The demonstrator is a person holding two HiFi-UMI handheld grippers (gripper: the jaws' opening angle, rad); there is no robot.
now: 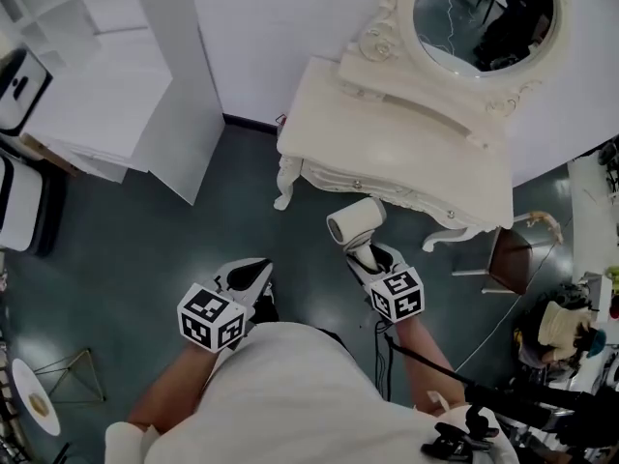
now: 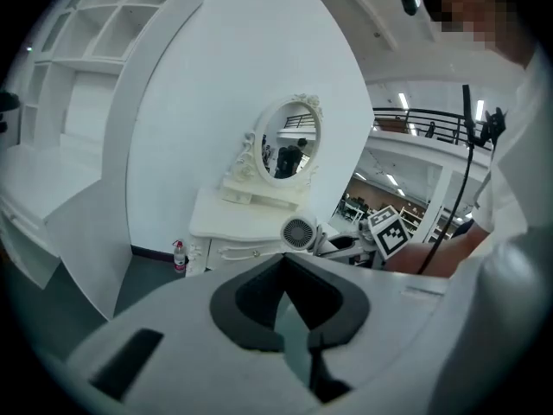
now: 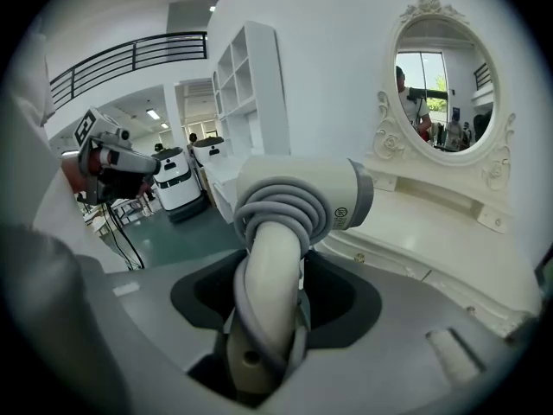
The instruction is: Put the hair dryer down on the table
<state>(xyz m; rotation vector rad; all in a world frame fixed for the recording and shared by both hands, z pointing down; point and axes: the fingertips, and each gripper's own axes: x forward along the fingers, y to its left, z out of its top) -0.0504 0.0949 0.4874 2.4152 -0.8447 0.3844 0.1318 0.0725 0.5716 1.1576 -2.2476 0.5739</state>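
The mirror [image 1: 484, 13] stands at the back of the desk [image 1: 387, 133]. The hair dryer [image 1: 356, 222] is just before the desk, off it. The shelf [image 1: 58, 8] stands left of the desk.

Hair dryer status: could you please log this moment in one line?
right tongs: shut on hair dryer | left tongs: shut, empty | table: dryer not down

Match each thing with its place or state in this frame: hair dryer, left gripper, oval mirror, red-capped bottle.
Things:
1. hair dryer
2. left gripper
3. oval mirror
4. red-capped bottle

Places or states:
A. on the floor beside the dressing table
B. gripped by its handle in the right gripper
C. nothing between its jaws
D. upright at the back of the dressing table

Pairs: 1-B, 2-C, 3-D, 4-A
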